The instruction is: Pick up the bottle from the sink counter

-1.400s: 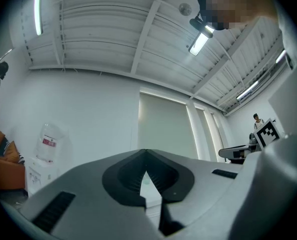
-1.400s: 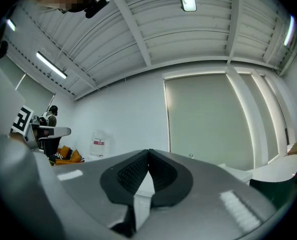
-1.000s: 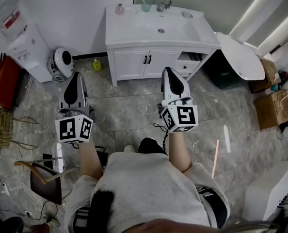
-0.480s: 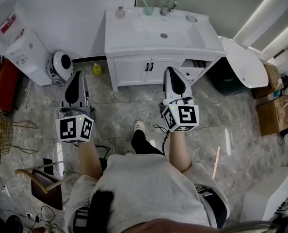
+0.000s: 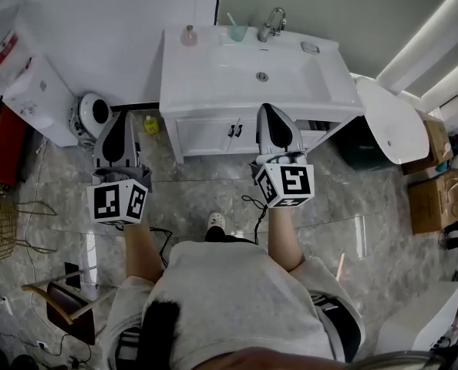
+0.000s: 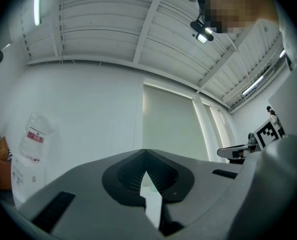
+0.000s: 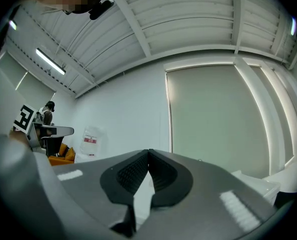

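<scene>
Head view, bottle: a small pinkish bottle (image 5: 188,35) is seen upright at the far left corner of the sink counter (image 5: 175,72), left of a teal cup (image 5: 235,32) and the faucet (image 5: 272,23).
Head view, grippers: the left gripper (image 5: 119,117) and right gripper (image 5: 269,108) are held side by side on the near side of the vanity, over the floor and cabinet doors (image 5: 213,133), well apart from the bottle.
Head view, progress: nothing has been grasped; the approach, the opening of the jaws, the grip and the lift are all judged outstanding.
Left gripper view, jaws: the left gripper (image 6: 145,153) is seen with its tips brought together and nothing between them.
Left gripper view, extras: wall, ceiling and a water dispenser jug (image 6: 36,138) are shown; counter and bottle are not.
Right gripper view, jaws: the right gripper (image 7: 149,152) is seen closed tip to tip, empty.
Right gripper view, extras: a large pale wall panel (image 7: 213,119) is shown; the bottle is absent.
Comparison: the bottle's place is given by the head view alone; jaw state is settled by the gripper views.
</scene>
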A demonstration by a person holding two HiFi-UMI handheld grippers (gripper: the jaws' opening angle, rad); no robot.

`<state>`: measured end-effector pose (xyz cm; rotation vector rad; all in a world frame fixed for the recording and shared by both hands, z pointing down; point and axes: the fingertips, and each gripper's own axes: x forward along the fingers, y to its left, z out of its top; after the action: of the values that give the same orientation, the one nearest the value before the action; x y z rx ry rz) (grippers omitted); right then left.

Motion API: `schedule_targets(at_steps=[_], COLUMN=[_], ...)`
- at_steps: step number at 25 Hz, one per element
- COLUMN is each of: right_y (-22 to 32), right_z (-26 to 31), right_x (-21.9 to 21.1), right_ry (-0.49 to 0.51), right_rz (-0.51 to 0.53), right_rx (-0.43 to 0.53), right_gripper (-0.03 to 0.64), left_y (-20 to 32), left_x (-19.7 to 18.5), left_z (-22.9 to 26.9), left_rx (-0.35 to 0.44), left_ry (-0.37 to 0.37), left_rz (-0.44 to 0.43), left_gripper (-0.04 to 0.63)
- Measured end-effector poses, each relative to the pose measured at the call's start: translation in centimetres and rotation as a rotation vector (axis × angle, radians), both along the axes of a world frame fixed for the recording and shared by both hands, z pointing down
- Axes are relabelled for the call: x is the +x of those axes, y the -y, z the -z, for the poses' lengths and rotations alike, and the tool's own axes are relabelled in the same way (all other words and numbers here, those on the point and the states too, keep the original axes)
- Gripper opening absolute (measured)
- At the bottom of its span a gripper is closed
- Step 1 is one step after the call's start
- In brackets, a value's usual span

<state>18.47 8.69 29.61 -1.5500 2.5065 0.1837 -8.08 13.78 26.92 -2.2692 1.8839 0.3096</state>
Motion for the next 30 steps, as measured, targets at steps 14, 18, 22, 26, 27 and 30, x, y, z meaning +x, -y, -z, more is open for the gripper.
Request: schedule_targets(at_steps=[14,18,22,26,27,30], right_y=[10.4,12.1,13.8,16.3,17.0,19.6], right_z=[-0.2,-0.7,-1.2,-1.3,-1.2,-1.0], right_x=[0.6,0.0,-0.5,-1.3,-1.6,-2.5], right_ry=[0.0,0.003,0.007,0.007,0.007,0.005], right_rz=[0.063,0.073,0.068,0.053,0.048,0.035], right_rx=[0.001,-0.01,-0.016,-0.016,-0.015,-0.012], right_gripper=[0.011,0.011,0.011,0.011,0.011,0.011], left_y=[8.6,9.9,11.5,14.3,15.1,17.8], left_x=[1.7,0.9,0.1,-0.8,-1.1,-2.2], left_z=[0.2,-0.2,-0.7,-0.7,-0.6,-0.4], left_rx=[0.004,-0.007,-0.008,-0.009,-0.008,0.0], left_ry=[0.011,0.017,0.013,0.017,0.019,0.026], left_rz=[0.042,0.06,0.061,0.052,0.048,0.039], left_gripper=[0.008,0.008,0.008,0.008,0.008,0.008])
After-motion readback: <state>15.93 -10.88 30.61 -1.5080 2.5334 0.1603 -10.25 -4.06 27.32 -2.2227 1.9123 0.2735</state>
